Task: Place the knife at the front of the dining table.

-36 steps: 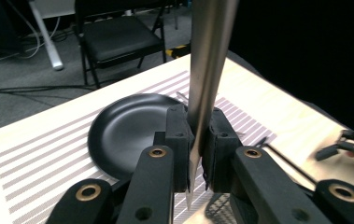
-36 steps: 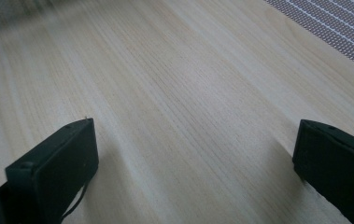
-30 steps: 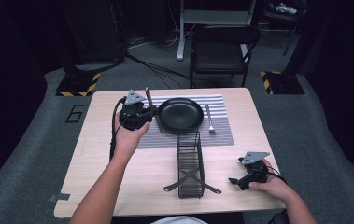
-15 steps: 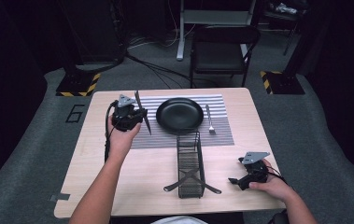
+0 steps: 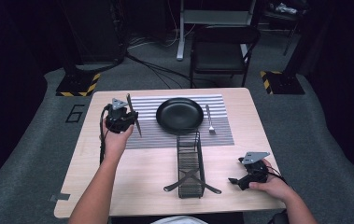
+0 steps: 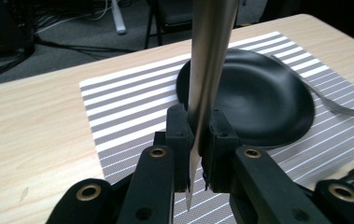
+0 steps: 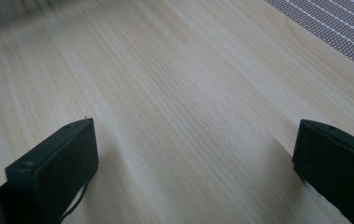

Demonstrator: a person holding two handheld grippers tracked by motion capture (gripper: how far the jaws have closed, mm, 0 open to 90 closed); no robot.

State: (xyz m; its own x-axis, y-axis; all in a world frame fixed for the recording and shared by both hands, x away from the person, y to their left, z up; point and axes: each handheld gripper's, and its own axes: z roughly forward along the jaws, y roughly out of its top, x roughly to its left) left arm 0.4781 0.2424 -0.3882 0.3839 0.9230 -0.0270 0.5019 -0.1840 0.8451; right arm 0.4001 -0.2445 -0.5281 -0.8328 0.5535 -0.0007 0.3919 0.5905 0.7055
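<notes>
Left tongs (image 5: 129,116): clamped on a table knife (image 5: 133,115), jaws pinching the flat of the blade, tip pointing down past the pads and handle rising up and away. Held clear of the surface, above the left edge of the striped placemat (image 5: 156,135), just left of the black plate (image 5: 180,115). Probable reason: a setting in progress, the knife apparently bound for a spot beside the plate.

Right tongs (image 5: 244,179): spread wide, gripping nothing, parked low over bare wood at the near right corner of the bench (image 5: 86,186). Likely waiting clear of the working hand.

Fork (image 5: 209,119): flat on the placemat, just right of the plate, handle toward the far edge. Reads as already placed.

Cutlery caddy (image 5: 189,163): black wire, long axis running front to back, near the middle of the bench, just in front of the plate. Two further utensils (image 5: 189,181) crossed at its near end, handles sticking out left and right; probably stock for the setting.
</notes>
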